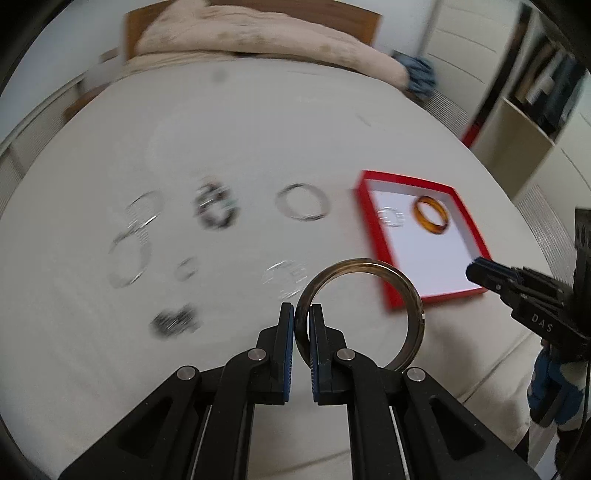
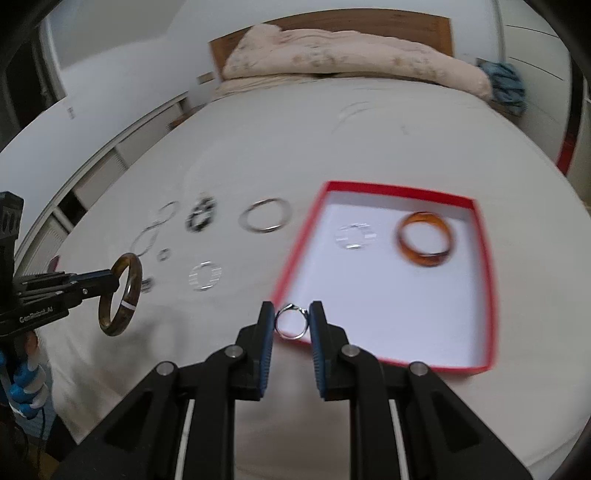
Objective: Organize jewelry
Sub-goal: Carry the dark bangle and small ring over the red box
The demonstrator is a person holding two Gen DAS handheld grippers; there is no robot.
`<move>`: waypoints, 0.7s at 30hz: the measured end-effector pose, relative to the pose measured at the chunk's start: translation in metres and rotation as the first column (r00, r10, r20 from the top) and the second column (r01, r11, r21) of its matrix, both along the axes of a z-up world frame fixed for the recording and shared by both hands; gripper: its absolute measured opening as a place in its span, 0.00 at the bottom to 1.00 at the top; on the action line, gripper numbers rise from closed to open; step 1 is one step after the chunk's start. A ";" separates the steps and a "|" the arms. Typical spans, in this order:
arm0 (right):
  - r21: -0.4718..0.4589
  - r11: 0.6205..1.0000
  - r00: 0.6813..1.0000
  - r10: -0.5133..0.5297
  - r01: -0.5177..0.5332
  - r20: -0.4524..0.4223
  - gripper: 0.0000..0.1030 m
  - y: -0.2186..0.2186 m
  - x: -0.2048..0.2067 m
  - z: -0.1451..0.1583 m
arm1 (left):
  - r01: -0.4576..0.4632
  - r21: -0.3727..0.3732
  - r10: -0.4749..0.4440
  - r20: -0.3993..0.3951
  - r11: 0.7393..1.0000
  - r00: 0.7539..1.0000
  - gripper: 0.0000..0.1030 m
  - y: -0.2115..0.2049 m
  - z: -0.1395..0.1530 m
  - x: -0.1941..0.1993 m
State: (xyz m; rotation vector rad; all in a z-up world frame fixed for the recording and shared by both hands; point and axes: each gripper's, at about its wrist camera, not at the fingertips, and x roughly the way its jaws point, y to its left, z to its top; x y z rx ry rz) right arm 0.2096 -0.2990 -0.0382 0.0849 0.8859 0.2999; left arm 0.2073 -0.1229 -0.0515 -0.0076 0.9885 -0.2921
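Left wrist: blurred bracelets (image 1: 207, 236) beyond gripped bangle (image 1: 410, 314).

a home bedroom: white bed (image 2: 295, 140), rumpled beige duvet (image 2: 351, 59), wooden headboard (image 2: 369, 22), bookshelf (image 1: 535, 92)

A dark brown bangle (image 1: 360, 314) hangs upright, pinched at its rim. A small silver ring (image 2: 291, 320) is held upright above the near-left corner of the red box (image 2: 491, 295), where an amber bangle (image 2: 424, 239) lies flat.
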 end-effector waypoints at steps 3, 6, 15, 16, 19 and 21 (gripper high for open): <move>-0.017 0.999 0.999 -0.033 0.033 0.003 0.17 -0.030 0.018 0.000 | 0.078 0.035 -0.078 0.003 0.996 0.997 0.07 -0.046 -0.003 0.026; -0.022 0.998 0.998 -0.059 0.059 -0.004 0.17 -0.058 0.041 -0.004 | 0.151 0.073 -0.151 -0.004 0.986 0.989 0.07 -0.090 -0.012 0.052; -0.005 0.998 0.997 -0.056 0.056 -0.051 0.17 -0.105 0.121 -0.033 | 0.288 0.161 -0.281 -0.066 0.944 0.957 0.07 -0.168 -0.060 0.098; 0.001 0.999 0.998 -0.037 0.037 -0.057 0.17 -0.107 0.126 -0.036 | 0.297 0.165 -0.289 -0.074 0.940 0.955 0.07 -0.170 -0.065 0.101; -0.017 0.999 0.996 0.038 -0.040 -0.080 0.17 -0.104 0.139 -0.047 | 0.320 0.172 -0.308 -0.093 0.932 0.947 0.07 -0.174 -0.081 0.111; -0.042 0.996 0.992 0.073 -0.078 -0.099 0.17 -0.101 0.145 -0.054 | 0.337 0.171 -0.322 -0.108 0.926 0.941 0.07 -0.178 -0.089 0.115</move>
